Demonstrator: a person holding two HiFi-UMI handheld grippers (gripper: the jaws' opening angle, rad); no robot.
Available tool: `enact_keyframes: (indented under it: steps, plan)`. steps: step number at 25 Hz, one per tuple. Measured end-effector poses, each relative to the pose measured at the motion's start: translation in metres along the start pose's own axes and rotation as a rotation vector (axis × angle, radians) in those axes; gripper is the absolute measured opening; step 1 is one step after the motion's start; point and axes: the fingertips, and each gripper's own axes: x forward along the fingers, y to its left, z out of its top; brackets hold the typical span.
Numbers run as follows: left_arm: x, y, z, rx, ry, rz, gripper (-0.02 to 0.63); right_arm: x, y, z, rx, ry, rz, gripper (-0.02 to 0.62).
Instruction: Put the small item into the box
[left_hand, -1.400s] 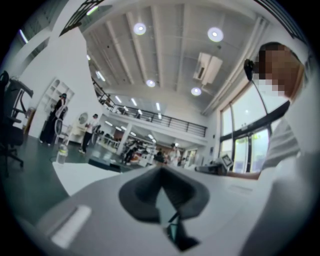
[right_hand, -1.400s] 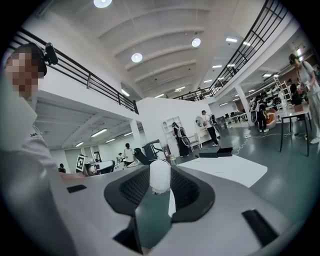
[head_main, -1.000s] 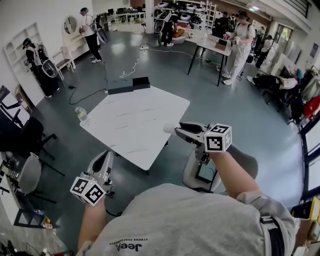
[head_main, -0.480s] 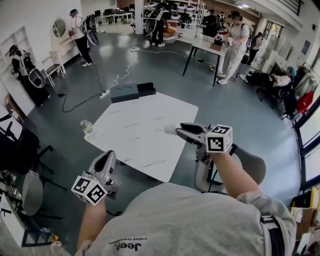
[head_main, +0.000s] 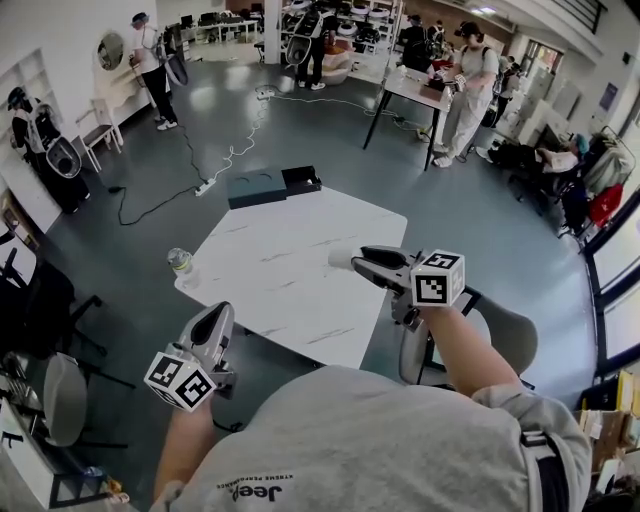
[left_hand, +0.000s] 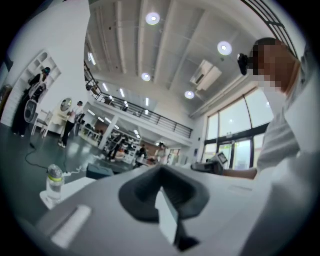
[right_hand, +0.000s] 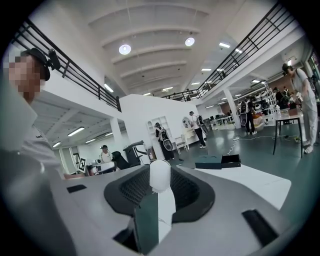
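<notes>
Okay, my right gripper (head_main: 352, 258) is clamped on the small white item (head_main: 338, 257). In the right gripper view the rounded item (right_hand: 160, 175) sits pinched between the two pads at the tip of that gripper (right_hand: 159, 192), and it sticks up above them. In the head view it hangs over the near right part of the white table (head_main: 290, 270), not touching the top. The dark box (head_main: 270, 186) lies at the far edge of the table, well apart from the item. It looks like two parts side by side, one teal and one black, and the right gripper view shows the box (right_hand: 217, 162) low and flat past the table surface. I cannot tell from here whether it is open. My left gripper (head_main: 222, 312) hangs low off the near left side of the table, beside my body, with its marker cube (head_main: 180, 380) toward me. In the left gripper view the pads of that gripper (left_hand: 162, 197) are pressed together with nothing between them. A water bottle (head_main: 181, 264) stands upright on the left corner of the table and is also visible (left_hand: 54, 181) in the left gripper view. A grey chair (head_main: 500, 340) sits under my right forearm. Other people stand around the hall in the background, and a cable (head_main: 235, 150) runs across the floor beyond the table.
</notes>
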Motion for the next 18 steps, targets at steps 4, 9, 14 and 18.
enact_keyframes:
  steps: [4,9,14,18]
  plan:
    - [0.004,0.013,0.001,-0.010,-0.005,0.004,0.005,0.014,-0.004,0.000,-0.001,0.019,0.008,0.127]
    - [0.009,0.023,-0.004,-0.028,0.005,0.025,0.005,0.022,-0.015,-0.002,0.012,0.029,0.019,0.127]
    - [0.028,0.021,-0.012,-0.030,0.013,0.049,0.005,0.021,-0.041,-0.003,0.026,0.038,0.040,0.127]
    - [0.057,0.018,-0.015,-0.009,0.022,0.086,0.005,0.022,-0.074,0.005,0.037,0.031,0.086,0.127]
